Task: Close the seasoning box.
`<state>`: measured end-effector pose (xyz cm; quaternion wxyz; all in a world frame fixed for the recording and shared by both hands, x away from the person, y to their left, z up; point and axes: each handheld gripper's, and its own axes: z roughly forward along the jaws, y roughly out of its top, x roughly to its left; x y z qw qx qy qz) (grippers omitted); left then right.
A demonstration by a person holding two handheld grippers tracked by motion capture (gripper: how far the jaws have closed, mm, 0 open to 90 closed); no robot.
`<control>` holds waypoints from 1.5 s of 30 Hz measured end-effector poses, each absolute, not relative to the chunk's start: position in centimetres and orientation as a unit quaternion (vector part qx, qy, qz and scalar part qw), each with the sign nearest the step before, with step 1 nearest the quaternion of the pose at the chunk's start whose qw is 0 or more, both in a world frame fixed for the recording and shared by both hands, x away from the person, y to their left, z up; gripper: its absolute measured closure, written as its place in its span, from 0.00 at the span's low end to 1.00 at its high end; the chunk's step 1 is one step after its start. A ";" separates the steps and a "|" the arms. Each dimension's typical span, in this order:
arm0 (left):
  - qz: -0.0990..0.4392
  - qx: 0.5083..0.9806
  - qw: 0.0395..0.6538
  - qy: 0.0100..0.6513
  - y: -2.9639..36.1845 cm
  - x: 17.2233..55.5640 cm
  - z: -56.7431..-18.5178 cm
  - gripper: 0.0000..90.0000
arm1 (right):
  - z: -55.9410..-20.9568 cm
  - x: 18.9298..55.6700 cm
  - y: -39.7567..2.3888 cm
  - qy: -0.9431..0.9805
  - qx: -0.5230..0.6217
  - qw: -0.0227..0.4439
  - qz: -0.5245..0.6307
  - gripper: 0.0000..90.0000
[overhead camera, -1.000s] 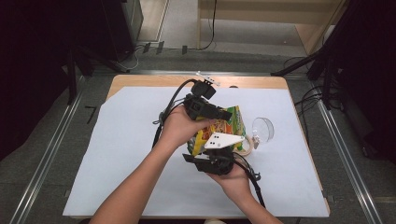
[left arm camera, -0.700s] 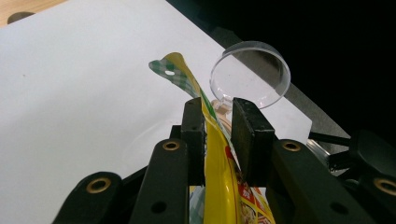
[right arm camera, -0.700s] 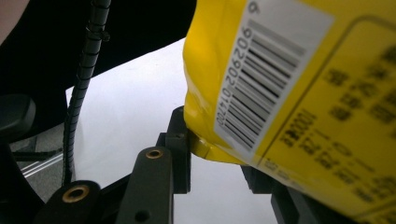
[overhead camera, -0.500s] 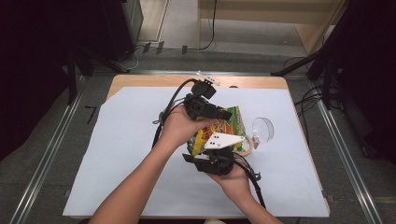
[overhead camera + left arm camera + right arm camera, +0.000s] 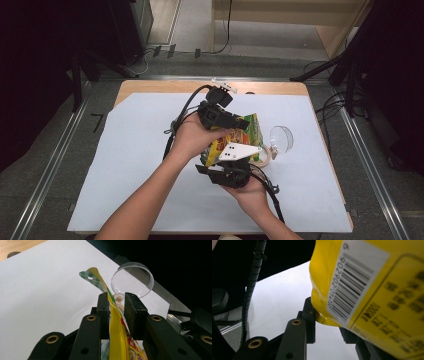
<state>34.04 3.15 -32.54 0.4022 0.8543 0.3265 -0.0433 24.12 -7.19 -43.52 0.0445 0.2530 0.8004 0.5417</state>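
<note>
Left gripper (image 5: 116,307): clamped on the top edge of the yellow snack bag (image 5: 118,340).
Right gripper (image 5: 327,322): closed on the bag's lower corner.
Bag: held between both grippers above the white table sheet (image 5: 125,165).
Clear round lid (image 5: 132,280): just beyond the bag.

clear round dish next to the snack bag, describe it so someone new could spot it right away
Start at the white sheet covering the table and find the two grippers holding up a yellow snack bag near its middle. Just to the right of the bag lies the clear round dish. It is the one see-through thing there, unlike the beige tape roll beside it.
</note>
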 end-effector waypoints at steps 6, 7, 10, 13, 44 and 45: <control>-0.042 0.854 0.404 0.326 3.0 34.1 -32.6 0.83 | -43.6 24.3 -7.3 0.800 0.256 0.045 0.541 0.78; -0.042 0.854 0.404 0.326 3.0 34.1 -32.6 0.83 | -43.6 24.4 -7.3 0.800 0.257 0.044 0.540 0.78; -0.038 0.854 0.403 0.327 2.9 34.2 -32.7 0.83 | -43.7 24.4 -7.4 0.800 0.258 0.046 0.541 0.77; -0.022 0.859 0.397 0.322 2.7 33.9 -32.6 0.84 | -43.8 24.5 -7.3 0.798 0.261 0.048 0.540 0.77; -0.041 0.852 0.401 0.334 3.0 34.6 -32.9 0.84 | -43.6 24.6 -7.3 0.800 0.264 0.046 0.537 0.76; -0.042 0.852 0.400 0.334 3.0 34.6 -32.9 0.84 | -43.6 24.7 -7.3 0.800 0.263 0.047 0.538 0.76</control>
